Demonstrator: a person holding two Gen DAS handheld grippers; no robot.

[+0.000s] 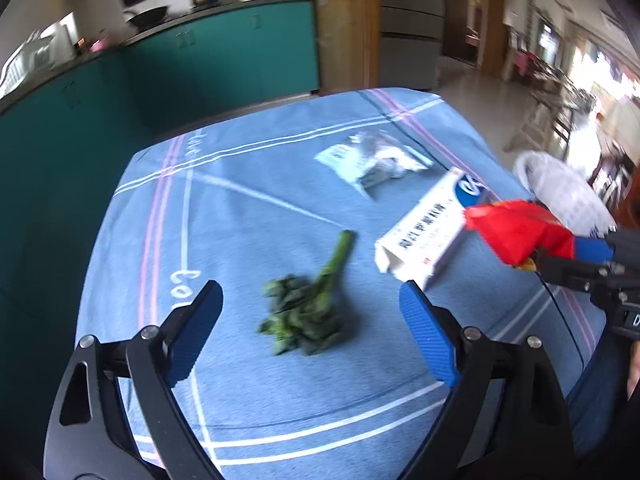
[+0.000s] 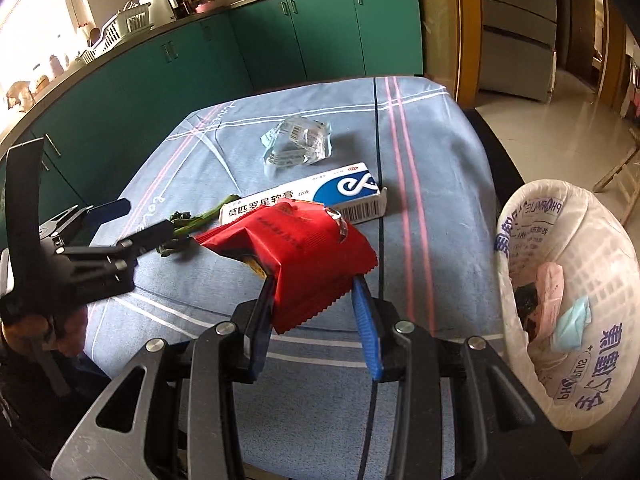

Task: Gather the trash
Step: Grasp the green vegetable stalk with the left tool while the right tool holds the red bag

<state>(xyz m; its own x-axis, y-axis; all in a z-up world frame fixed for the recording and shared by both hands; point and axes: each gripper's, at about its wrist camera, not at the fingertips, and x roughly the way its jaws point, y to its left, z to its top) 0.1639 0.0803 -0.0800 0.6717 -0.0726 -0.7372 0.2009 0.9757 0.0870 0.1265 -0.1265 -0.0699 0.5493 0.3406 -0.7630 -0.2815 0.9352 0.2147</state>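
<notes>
The right claw [image 2: 316, 312] is clamped on a crumpled red foil snack wrapper [image 2: 304, 256], its black and blue fingers pinching the wrapper's serrated lower edge so the packet stands up and forward out of the grip, above the table [image 2: 440, 184], which is covered in a blue cloth with white and pink stripes. The left claw [image 1: 308, 320] is spread wide with nothing between its blue-padded fingers, poised over a wilted green leafy vegetable sprig [image 1: 312, 300]; the sprig lies on the cloth with its long axis running away from that claw, leaves nearest, the bare stem pointing toward the far side of the table. Just beyond the wrapper lies a long white and blue cardboard medicine box [image 2: 320, 196], its length running across the right wrist view, its open flap end toward the right. Farther back sits a crumpled clear plastic wrapper [image 2: 300, 144] with a barcode. Only the right wrist view looks into the white mesh plastic basket lined with a printed white bag [image 2: 520, 240] beside the table's right edge, holding pink, blue and dark scraps; the left wrist view catches only its rim behind the red wrapper. The left wrist view alone shows the whole sprig, which the left claw partly hides in the other. Green kitchen cabinets [image 2: 320, 32] stand behind.
</notes>
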